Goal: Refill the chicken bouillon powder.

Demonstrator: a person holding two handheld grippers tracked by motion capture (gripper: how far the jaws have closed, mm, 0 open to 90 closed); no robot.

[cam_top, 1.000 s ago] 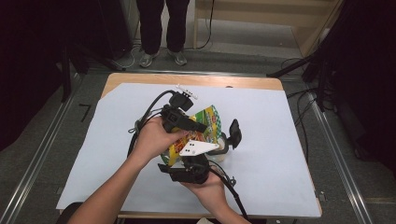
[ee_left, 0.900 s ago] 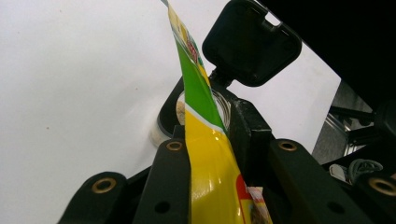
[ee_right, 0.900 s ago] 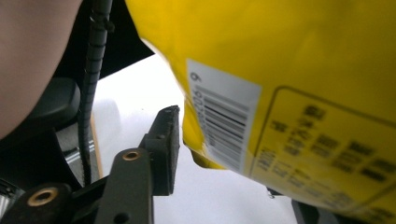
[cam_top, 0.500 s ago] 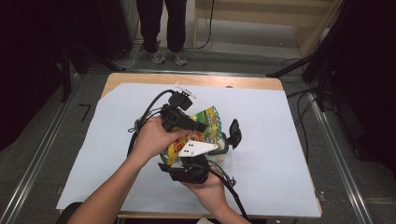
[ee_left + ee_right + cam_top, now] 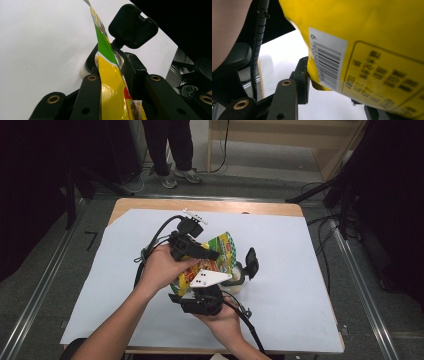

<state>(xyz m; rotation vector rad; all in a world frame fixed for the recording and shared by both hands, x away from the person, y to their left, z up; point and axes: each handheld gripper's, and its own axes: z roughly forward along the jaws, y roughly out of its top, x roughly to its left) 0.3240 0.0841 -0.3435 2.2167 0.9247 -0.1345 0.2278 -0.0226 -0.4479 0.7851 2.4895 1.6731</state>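
The snack bag (image 5: 210, 262) hangs tilted over the open jar (image 5: 239, 279) at mid-table, mouth pointing down toward it. My left gripper (image 5: 207, 254) pinches its upper edge; my right gripper (image 5: 202, 292) clamps the bottom corner (jaws just closing), nearer me.

Yellow-green bag (image 5: 220, 251) with white barcode patch, black tongs (image 5: 110, 85), white table sheet (image 5: 300, 270)
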